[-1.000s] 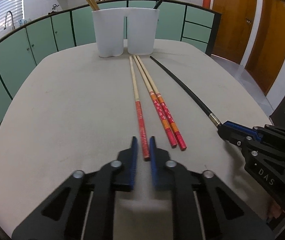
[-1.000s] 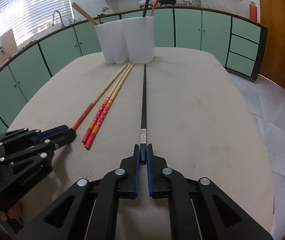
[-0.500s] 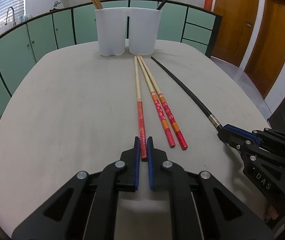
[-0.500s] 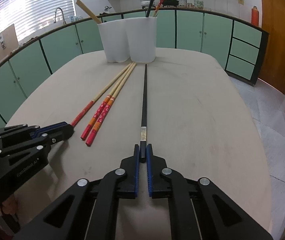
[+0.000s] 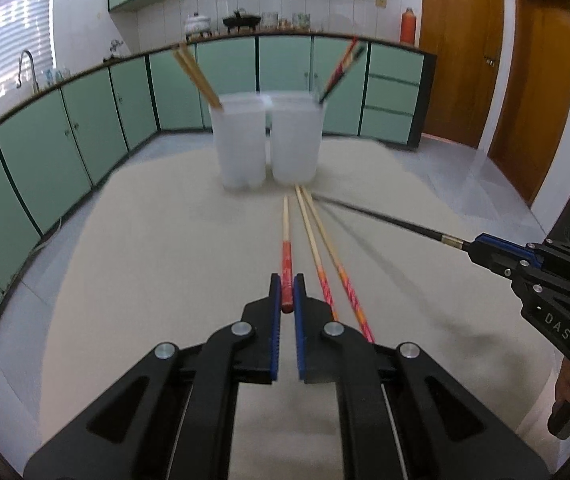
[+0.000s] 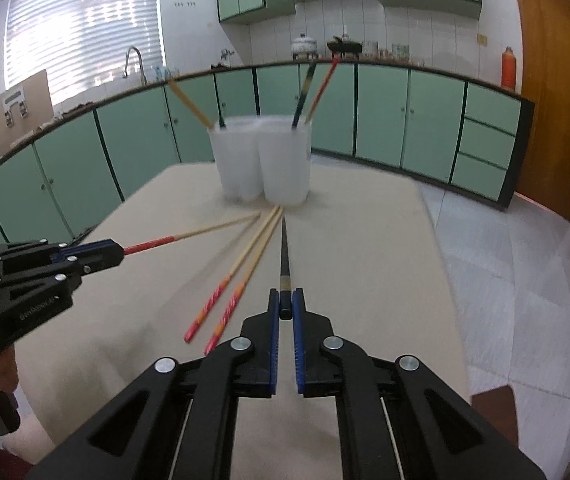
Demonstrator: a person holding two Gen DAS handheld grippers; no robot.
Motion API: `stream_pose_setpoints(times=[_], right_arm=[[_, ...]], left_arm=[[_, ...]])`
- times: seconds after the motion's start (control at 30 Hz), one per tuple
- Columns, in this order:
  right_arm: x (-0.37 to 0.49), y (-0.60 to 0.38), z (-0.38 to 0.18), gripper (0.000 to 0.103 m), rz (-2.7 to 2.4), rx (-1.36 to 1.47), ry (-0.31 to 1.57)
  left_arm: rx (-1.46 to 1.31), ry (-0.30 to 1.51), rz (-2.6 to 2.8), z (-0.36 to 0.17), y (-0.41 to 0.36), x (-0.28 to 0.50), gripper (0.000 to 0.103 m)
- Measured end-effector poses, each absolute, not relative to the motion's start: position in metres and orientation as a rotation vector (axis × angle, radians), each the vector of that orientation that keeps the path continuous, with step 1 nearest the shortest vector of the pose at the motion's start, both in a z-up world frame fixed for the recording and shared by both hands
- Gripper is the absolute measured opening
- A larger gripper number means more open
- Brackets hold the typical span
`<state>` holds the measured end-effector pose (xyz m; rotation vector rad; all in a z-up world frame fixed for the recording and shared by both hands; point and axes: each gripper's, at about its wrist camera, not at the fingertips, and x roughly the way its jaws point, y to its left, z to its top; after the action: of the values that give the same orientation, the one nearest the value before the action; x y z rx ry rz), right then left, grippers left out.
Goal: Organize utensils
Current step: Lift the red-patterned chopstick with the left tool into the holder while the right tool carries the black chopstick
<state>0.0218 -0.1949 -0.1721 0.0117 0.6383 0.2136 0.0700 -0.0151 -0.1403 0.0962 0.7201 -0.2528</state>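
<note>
Red-handled chopstick [image 5: 286, 258] clamped at its end in left gripper [image 5: 287, 296], raised off the desk [image 5: 157, 280]. Black chopstick [image 6: 284, 264] pinched likewise in right gripper [image 6: 285, 304]. Two more chopsticks [image 6: 241, 280] lay between, before white holder [image 5: 269, 140].

The white holder [image 5: 269, 144] is smeared by motion blur in both wrist views, so its compartments cannot be separated clearly. The lower ends of the chopsticks [image 6: 189, 106] standing inside it are hidden behind its walls. At 3 o'clock in the left wrist view, the right gripper [image 5: 481, 246] is cut off by the picture's edge. The small items on the far counter [image 5: 269, 20] at 12 o'clock are too small to identify.
</note>
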Motion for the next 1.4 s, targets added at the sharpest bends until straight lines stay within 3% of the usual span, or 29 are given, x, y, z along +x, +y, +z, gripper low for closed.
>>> stream_pose_setpoints(times=[0.47, 1.4], right_arm=[[0.036, -0.203, -0.109, 0.006, 0.248, 0.017, 0.527], [0.081, -0.190, -0.035, 0.006, 0.405, -0.054, 0.499]], left_arm=[[0.070, 0.566, -0.292, -0.066, -0.009, 0.074, 0.005], [0.057, 0.507, -0.341, -0.021, -0.004, 0.094, 0.005]])
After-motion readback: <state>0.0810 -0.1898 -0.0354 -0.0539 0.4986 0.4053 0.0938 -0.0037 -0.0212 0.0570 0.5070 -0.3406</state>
